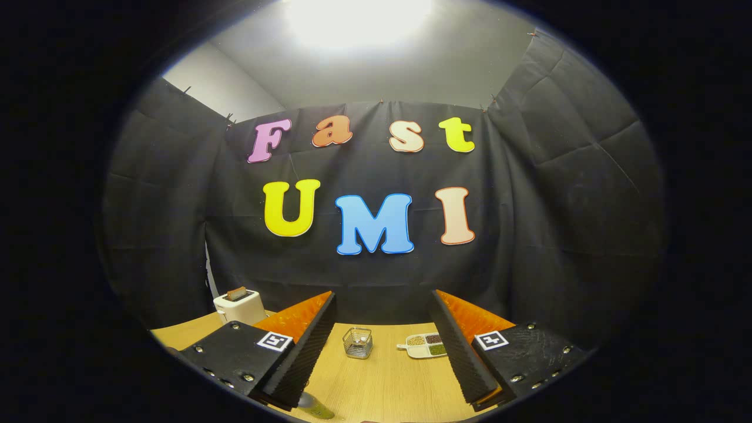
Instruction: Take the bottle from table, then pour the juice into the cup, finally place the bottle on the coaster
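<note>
The tongs (382, 346) are held well apart with nothing between them, raised above the wooden table (382, 388). The first step, taking the bottle, is judged to be in hand. What seems to be the bottle (314, 406), greenish with a pale cap, is glimpsed lying low beside the left finger (305, 352). Beyond the fingers a small wire basket (358, 342), a divided dish (426, 345) and a toaster (239, 305) are seen. A downward tilt is called for next, so that the bottle is brought between the fingers.

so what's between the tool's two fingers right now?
Gripper view: the tool is open; between its fingers lies bare wooden table, with a small wire basket and a divided snack dish farther on.
</note>
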